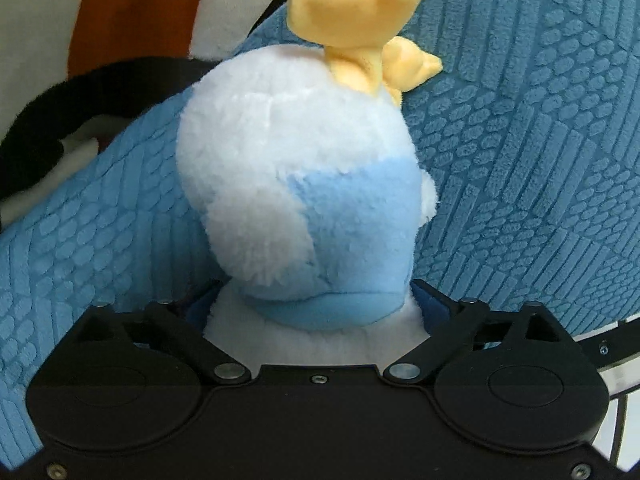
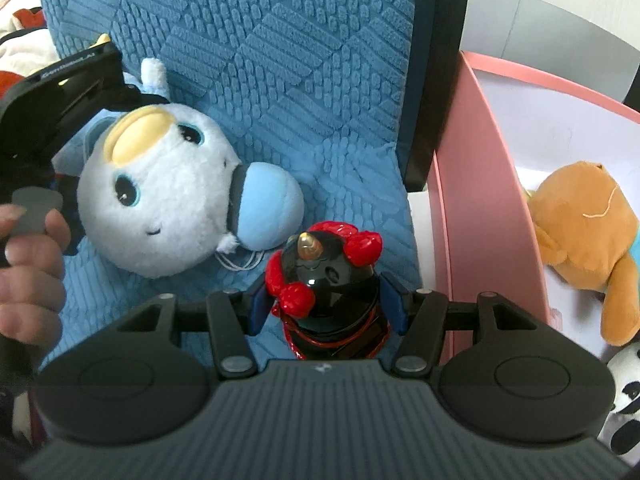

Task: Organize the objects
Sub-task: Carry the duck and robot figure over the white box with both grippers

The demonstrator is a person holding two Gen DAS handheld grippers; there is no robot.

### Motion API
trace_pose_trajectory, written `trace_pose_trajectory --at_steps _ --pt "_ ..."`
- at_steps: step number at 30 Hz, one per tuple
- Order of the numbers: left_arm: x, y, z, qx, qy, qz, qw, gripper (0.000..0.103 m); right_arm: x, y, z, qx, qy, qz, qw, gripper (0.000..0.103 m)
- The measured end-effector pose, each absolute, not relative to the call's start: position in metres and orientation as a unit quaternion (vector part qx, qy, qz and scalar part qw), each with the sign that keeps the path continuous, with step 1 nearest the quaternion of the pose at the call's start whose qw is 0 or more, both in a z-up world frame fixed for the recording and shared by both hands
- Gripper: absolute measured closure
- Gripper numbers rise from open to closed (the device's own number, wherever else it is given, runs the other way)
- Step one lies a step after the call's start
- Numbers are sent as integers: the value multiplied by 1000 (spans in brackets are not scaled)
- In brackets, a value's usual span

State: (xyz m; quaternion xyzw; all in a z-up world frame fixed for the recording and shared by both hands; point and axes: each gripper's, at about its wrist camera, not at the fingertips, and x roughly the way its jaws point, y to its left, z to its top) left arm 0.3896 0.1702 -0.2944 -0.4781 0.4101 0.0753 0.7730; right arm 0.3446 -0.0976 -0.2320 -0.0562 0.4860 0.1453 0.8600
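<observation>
My left gripper (image 1: 316, 312) is shut on a white and light-blue plush animal (image 1: 280, 184) with yellow horns, held over the blue textured cushion (image 1: 520, 160). The same plush (image 2: 168, 208) shows in the right wrist view, lying on the cushion (image 2: 280, 60) with the left gripper (image 2: 68, 80) at its back. My right gripper (image 2: 326, 304) has a black and red figurine (image 2: 328, 296) between its blue pads. The pads stand a little apart from the figurine's sides, so the jaws look open around it.
A pink-rimmed white bin (image 2: 472, 200) stands to the right of the cushion and holds an orange plush bear (image 2: 584, 232) and a panda plush (image 2: 628, 400). A black and white plush (image 1: 44, 140) lies at the cushion's left edge.
</observation>
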Motion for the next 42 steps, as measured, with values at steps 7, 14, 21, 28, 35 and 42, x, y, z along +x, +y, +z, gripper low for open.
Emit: trace_pose_trajectory --at_steps 7,14,21,28,35,42 --pt "384 160 -277 -444 430 47 785 20 339 -103 -219 -53 472 153 866 44" --pt "353 142 -256 -409 439 -7 800 21 326 -120 -185 -41 455 157 876 44" --pt "312 115 -227 -335 473 -13 815 22 299 -142 -163 -33 439 176 880 44" --pt "271 104 -213 -292 517 -3 805 22 271 -158 -153 -48 434 191 879 44" --pt "259 76 -204 -260 559 -5 787 22 249 -176 -136 -61 432 224 871 44" --pt "247 51 -189 -265 591 -29 762 22 236 -187 -125 -49 428 242 870 44"
